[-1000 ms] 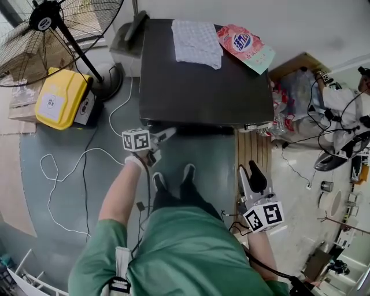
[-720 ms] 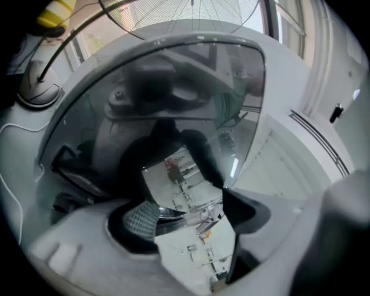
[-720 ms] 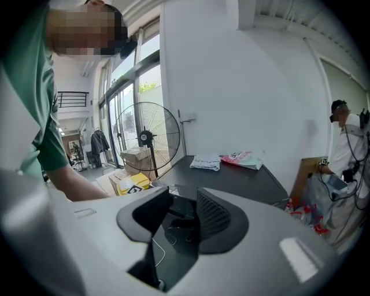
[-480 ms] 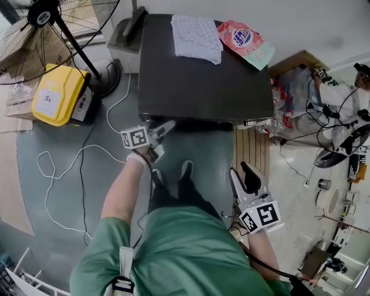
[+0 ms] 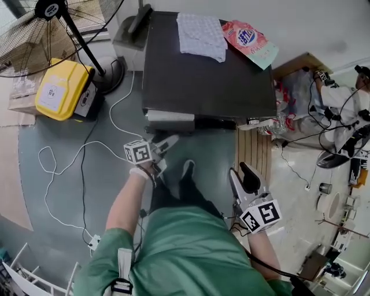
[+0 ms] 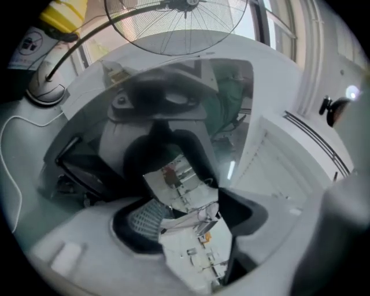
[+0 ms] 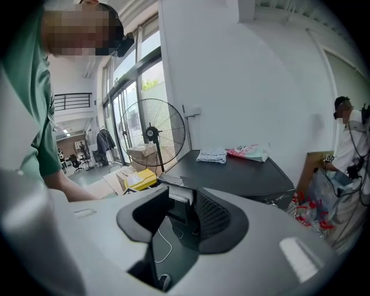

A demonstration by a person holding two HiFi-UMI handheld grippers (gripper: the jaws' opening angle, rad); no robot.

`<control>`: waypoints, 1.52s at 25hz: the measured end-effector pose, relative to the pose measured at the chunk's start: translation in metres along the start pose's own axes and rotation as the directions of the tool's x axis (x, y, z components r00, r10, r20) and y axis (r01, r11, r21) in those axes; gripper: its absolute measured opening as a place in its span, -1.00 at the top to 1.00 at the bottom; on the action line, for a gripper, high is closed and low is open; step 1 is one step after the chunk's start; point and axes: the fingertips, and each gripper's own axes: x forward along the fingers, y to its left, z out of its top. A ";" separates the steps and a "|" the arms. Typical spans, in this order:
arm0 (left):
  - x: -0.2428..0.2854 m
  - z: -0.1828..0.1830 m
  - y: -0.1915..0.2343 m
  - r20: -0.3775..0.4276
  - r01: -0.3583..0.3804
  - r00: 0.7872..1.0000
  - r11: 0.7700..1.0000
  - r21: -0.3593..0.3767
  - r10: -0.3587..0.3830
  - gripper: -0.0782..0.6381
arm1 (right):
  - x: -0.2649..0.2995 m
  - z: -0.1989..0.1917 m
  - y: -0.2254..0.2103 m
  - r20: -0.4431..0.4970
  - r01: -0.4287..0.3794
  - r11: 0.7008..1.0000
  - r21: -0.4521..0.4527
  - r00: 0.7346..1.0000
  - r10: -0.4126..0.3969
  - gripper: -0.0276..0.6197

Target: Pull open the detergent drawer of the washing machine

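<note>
The washing machine (image 5: 208, 75) has a black top and stands at the top middle of the head view. Its detergent drawer (image 5: 169, 116) sticks out as a grey strip from the front left. My left gripper (image 5: 167, 144) hangs level just in front of the drawer. Its jaws stand apart and are closing. In the left gripper view a white printed surface (image 6: 191, 231) fills the gap of the left gripper (image 6: 185, 214); whether the jaws touch it I cannot tell. My right gripper (image 5: 244, 176) hangs open and empty at the right, away from the machine. The right gripper (image 7: 188, 214) looks toward the drawer (image 7: 176, 188).
A folded cloth (image 5: 200, 36) and a pink detergent bag (image 5: 250, 41) lie on the machine's top. A standing fan (image 5: 52, 11) and a yellow case (image 5: 60, 92) stand at the left. White cable (image 5: 75, 162) trails over the floor. A wooden pallet (image 5: 252, 151) and another person (image 5: 341, 98) are at the right.
The drawer has slid out of the machine's front. My left gripper drew back toward my body with it. The right gripper shifted slightly left.
</note>
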 end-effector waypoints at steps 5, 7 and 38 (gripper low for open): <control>-0.025 -0.041 -0.019 -0.024 0.016 1.000 0.999 -0.033 -0.017 -0.04 | 0.005 0.000 0.001 -0.011 -0.020 1.000 -0.002 1.000 0.020 0.45; -0.033 -0.056 -0.026 -0.043 0.003 0.999 1.000 -0.014 -0.004 -0.02 | 0.009 0.001 0.002 -0.017 -0.034 0.999 0.005 0.999 0.034 0.45; -0.047 -0.080 -0.034 -0.015 -0.098 0.995 0.995 0.014 0.098 -0.04 | 0.025 0.006 0.002 -0.022 -0.151 0.988 -0.020 0.988 0.150 0.45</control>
